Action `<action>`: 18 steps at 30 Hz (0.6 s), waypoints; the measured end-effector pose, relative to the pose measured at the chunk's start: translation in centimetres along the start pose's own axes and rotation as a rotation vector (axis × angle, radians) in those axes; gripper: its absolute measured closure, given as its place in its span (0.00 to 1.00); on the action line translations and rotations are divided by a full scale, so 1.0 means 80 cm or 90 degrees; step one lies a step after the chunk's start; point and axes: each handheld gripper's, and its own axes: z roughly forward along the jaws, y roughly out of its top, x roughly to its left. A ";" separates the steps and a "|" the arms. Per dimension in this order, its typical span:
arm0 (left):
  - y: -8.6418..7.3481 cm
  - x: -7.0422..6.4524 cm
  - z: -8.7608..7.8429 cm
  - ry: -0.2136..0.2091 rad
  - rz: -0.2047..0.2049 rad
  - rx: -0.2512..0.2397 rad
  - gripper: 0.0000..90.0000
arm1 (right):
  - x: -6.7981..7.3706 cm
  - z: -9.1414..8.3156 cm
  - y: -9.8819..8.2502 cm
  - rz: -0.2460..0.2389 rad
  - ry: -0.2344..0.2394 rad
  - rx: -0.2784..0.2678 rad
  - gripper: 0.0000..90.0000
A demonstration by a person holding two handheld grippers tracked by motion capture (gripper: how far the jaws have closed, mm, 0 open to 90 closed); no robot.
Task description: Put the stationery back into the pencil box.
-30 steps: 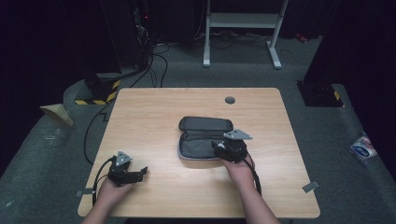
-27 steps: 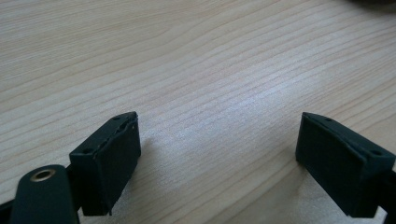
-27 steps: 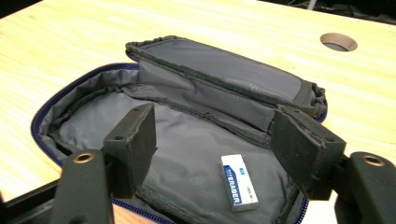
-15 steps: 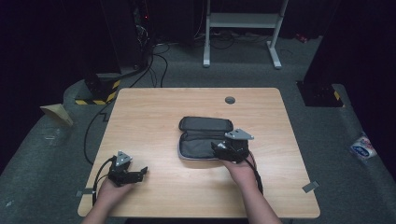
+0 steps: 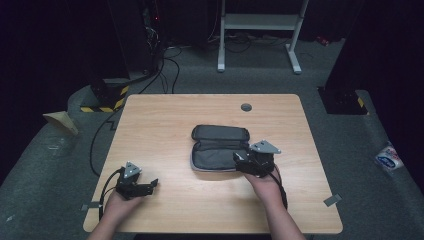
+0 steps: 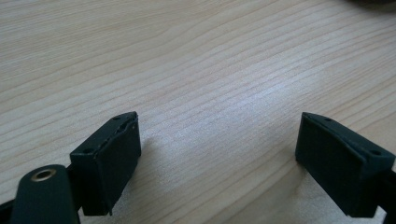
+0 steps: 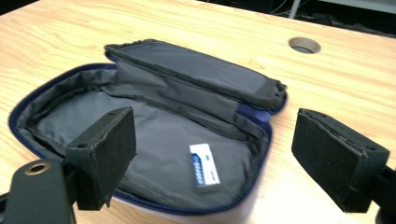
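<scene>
Right gripper (image 7: 212, 158), jaws just spread wide and empty, hovers at the open pouch (image 7: 154, 135) mid-table, where our eraser (image 7: 203, 167) lies inside; a careless lift could snag the lining. Left gripper (image 5: 145, 187) rests open, near left.

Right tongs (image 7: 212, 154) just opened (left (image 6: 219, 158) too).

You are at a lab or studio recording station, not a home. The wooden desk (image 5: 165, 125) stands alone on grey carpet (image 5: 390, 200), with darkness all round. At the far left, cables (image 5: 165, 60) run to dark equipment, and yellow-black hazard tape (image 5: 102, 107) marks the floor. A white metal stand (image 5: 260, 30) sits far behind. Tape scraps (image 5: 332, 200) lie near the desk.
</scene>
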 end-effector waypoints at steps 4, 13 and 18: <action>0.000 0.000 0.000 -0.001 0.001 0.001 0.16 | -0.013 -0.006 -0.008 0.006 -0.006 0.006 0.15; 0.000 0.000 0.000 -0.001 0.001 0.001 0.16 | -0.047 -0.026 -0.035 0.024 -0.019 0.012 0.15; 0.001 0.000 0.000 -0.002 0.001 0.002 0.16 | -0.073 -0.037 -0.060 0.041 -0.055 0.029 0.12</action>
